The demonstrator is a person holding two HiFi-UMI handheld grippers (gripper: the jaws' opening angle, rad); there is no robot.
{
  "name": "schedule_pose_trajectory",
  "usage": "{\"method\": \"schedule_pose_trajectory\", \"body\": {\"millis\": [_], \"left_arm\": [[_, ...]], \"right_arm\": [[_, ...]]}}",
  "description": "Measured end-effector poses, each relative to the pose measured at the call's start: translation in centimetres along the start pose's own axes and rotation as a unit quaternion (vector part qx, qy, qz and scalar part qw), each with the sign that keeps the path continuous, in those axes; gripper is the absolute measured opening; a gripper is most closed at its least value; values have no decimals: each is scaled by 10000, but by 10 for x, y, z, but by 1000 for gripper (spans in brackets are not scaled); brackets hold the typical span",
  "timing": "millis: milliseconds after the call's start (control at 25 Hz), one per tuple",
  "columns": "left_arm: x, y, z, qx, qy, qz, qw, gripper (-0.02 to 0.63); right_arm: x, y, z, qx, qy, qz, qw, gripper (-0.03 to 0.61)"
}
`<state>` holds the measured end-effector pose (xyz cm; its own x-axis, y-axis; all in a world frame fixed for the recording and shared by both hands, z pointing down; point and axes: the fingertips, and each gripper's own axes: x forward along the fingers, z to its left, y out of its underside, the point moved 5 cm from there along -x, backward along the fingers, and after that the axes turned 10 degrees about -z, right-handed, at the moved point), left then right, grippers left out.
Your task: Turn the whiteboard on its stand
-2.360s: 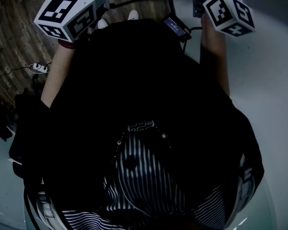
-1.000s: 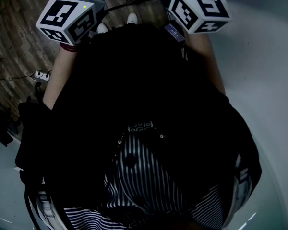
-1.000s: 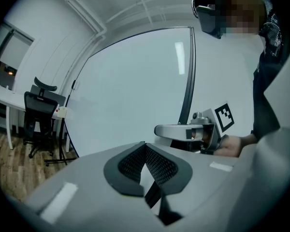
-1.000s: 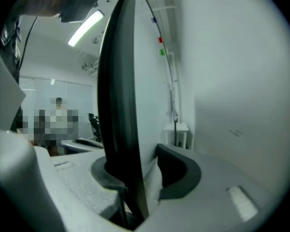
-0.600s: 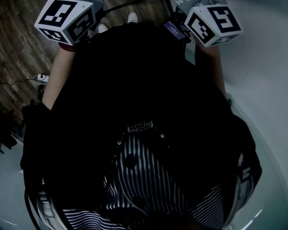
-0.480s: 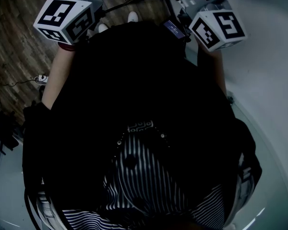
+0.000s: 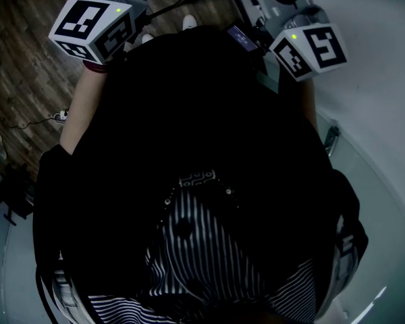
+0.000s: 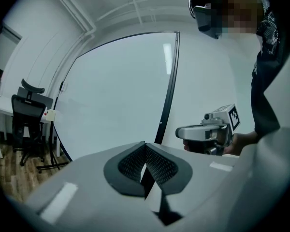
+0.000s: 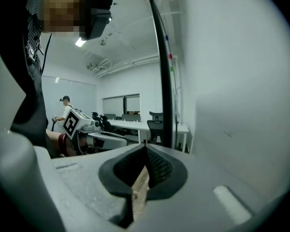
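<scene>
holds left claw point(image 8: 145, 151) and right claw point(image 9: 145, 151) pinched shut, seemingly on nothing. faces the upright whiteboard point(image 8: 121, 91), its dark edge rising just beyond and between both claws.

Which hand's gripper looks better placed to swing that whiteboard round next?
Probably the right gripper: the whiteboard fills its view close alongside, with the black frame just ahead. The left gripper faces it from farther back. Both are shut and empty.
</scene>
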<state>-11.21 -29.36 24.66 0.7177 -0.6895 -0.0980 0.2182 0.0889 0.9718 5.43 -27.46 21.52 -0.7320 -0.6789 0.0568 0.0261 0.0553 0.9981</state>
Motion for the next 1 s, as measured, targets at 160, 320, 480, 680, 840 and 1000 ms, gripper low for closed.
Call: {"method": "schedule_pose_trajectory", "body": {"millis": [160, 320, 480, 680, 840, 1000], "left_arm": [[-19, 4, 5, 24, 8, -10, 10000, 0], [-31, 10, 7, 37, 36, -14, 10000, 0], [-45, 5, 4, 25, 91, -56, 9999, 0], [-46, 6, 9, 42, 169, -57, 9998, 0], [-49, 6, 4, 67, 206, -65, 9997, 0], [-35, 25, 4, 79, 200, -10, 9998, 0]], "right_arm": [[14, 10, 19, 304, -101, -70, 9995, 0], [23, 23, 28, 337, -82, -98, 9994, 0], [25, 21, 44, 255, -48, -72, 9996, 0], [35, 24, 46, 245, -40, -90, 9997, 0], [30, 25, 50, 245, -2, -111, 9996, 0], [26, 45, 34, 303, 14, -115, 9995, 0]]}}
